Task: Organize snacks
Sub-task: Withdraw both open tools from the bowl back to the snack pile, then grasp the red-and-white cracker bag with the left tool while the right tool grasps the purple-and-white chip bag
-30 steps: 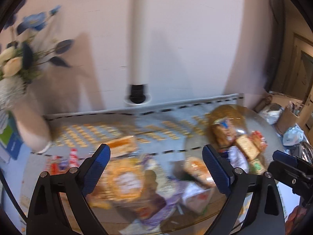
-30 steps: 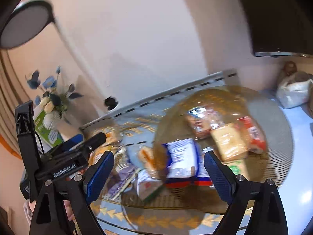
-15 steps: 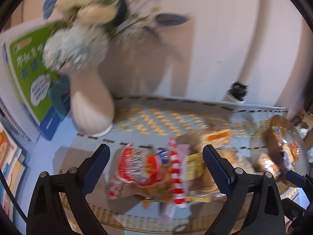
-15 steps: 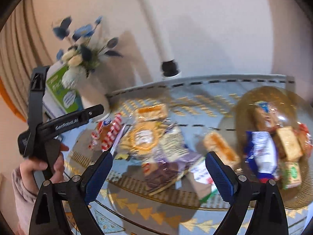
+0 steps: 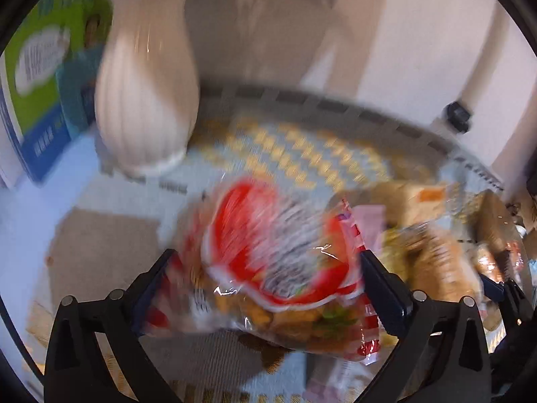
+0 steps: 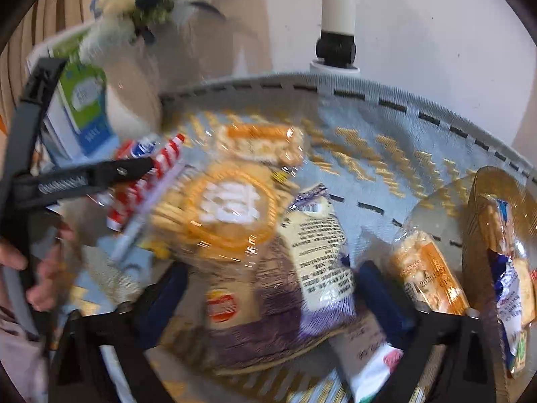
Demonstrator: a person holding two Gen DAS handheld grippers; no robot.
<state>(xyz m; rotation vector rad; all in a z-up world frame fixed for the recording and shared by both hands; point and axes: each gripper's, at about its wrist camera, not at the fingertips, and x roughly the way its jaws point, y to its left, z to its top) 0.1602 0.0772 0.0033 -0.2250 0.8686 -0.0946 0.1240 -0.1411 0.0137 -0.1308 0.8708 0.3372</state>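
Note:
A red-and-white snack bag (image 5: 268,252) lies blurred between the fingers of my left gripper (image 5: 265,258), whose jaws are opening; I see no pad pressing on it. My right gripper (image 6: 272,268) hangs low over a purple chip bag (image 6: 268,312), its jaws also opening, astride the bag without pressing. Beyond that bag lie a round yellow-orange packet (image 6: 228,211) and a cracker pack (image 6: 258,141). The left gripper (image 6: 100,174) also shows in the right wrist view, a hand (image 6: 43,262) holding it.
An amber glass bowl (image 6: 483,201) with several snacks stands at the right. A small orange packet (image 6: 429,275) lies beside it. A white ribbed vase (image 5: 144,100) with flowers and a green book (image 5: 43,67) stand at the back left. A blue woven mat (image 6: 369,127) covers the table; a white pole (image 6: 337,6) stands behind.
Both grippers have come down closer to the table. The left swung left over the red-and-white bag; the right moved from the bowl to the purple bag. Both jaws stand slightly wider.

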